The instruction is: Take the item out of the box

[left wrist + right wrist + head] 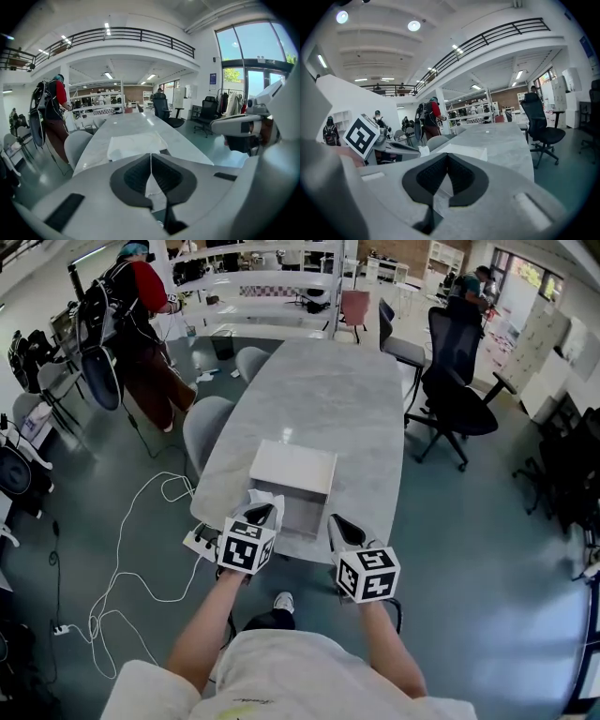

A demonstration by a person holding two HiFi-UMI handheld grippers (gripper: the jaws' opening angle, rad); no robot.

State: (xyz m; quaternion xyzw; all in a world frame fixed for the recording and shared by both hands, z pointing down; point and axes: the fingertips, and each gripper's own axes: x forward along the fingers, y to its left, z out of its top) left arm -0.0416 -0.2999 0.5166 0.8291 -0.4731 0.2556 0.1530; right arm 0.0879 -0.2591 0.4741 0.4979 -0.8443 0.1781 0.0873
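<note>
A white box [292, 468] sits near the front edge of the grey table [328, 390], its open side [302, 518] turned toward me. My left gripper [262, 514] is at the box's front left corner, shut on a crumpled white wrapping [266, 499], which shows as a thin white sheet between the pads [151, 157]. From the right gripper view the wrapping [423, 151] sticks out at the left gripper's tip. My right gripper [336, 523] hovers at the box's front right corner, shut with nothing between its pads [446, 157]. The box's inside is hidden.
Two grey chairs [208, 427] stand along the table's left side and black office chairs [455, 399] on the right. A white power strip [199, 540] and cable [122, 559] lie on the floor at the left. A person in a red top [141, 324] stands far left.
</note>
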